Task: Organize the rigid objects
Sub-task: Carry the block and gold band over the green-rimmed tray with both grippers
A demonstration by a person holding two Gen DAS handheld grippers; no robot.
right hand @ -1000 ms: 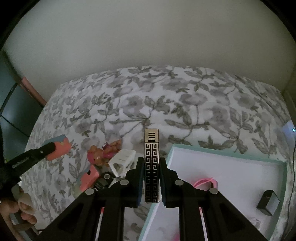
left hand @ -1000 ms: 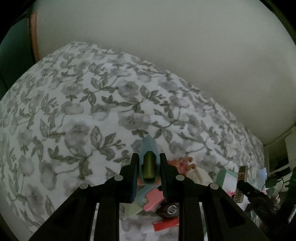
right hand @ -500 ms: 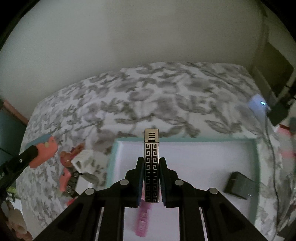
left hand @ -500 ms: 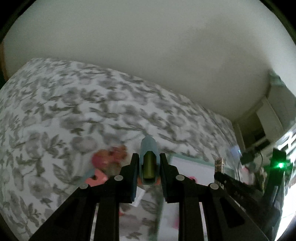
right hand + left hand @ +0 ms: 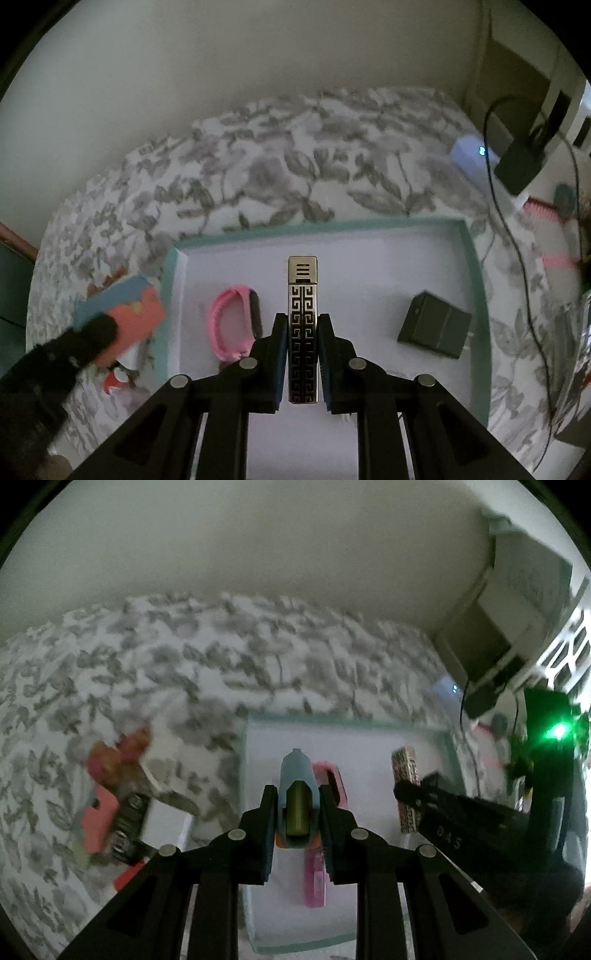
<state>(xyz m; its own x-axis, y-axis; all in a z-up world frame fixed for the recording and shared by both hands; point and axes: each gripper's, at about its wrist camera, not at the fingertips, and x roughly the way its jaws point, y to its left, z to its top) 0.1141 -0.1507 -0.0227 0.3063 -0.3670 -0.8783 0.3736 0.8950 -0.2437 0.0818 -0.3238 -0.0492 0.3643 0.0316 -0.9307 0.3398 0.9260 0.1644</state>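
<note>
Where the left wrist view is consulted, the left gripper is seen clenched on a blue-and-orange toy piece with an olive cylinder set in its top face. The piece is judged light, stiff and smooth-sided, so a hold across its flat flanks, as applied here, is considered suitable; a hold near the tapered tip is judged likely to slip. The fingers are closed to the width of the piece and touch nothing else. The piece is held above the near half of the teal-rimmed tray that lies on the flower-patterned bed. A pink wristband is partly visible in the tray behind the piece. Loose toys are left on the bed just beside the tray, blurred.

Where the right wrist view is consulted, the right gripper is seen clamped on a patterned metal lighter, gripped along its lower narrow sides with the cap end free. The lighter is judged rigid, fairly dense and polished, hence slippery; a firm mid-body hold is advised. It is held over the middle of the tray, between the wristband and a black charger block. Contact with the tray floor cannot be determined.
</note>
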